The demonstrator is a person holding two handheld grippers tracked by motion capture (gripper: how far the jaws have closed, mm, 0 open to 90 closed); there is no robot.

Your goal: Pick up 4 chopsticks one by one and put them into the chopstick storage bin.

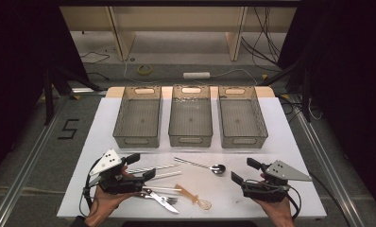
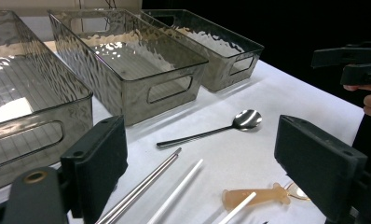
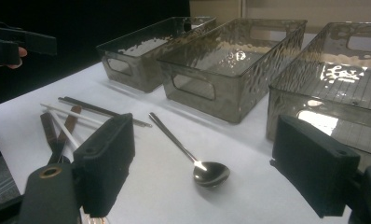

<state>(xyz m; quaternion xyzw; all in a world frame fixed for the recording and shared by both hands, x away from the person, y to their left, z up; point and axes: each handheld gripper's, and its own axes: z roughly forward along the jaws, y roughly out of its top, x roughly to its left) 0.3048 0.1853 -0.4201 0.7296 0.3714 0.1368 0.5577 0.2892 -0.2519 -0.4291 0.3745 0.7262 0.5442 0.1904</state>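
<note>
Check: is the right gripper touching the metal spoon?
Apart. In the right gripper view the open right gripper frames the metal spoon, which lies on the table with bare white cloth between its bowl and both jaws.

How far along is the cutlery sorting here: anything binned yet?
Nothing looks done: all three bins are empty. Nothing is in hand: the left gripper and right gripper hover open. Left on the table: the metal spoon, straws, amber plastic spoon and fork.

Dim overhead light, glare on bins, dark surroundings.
</note>
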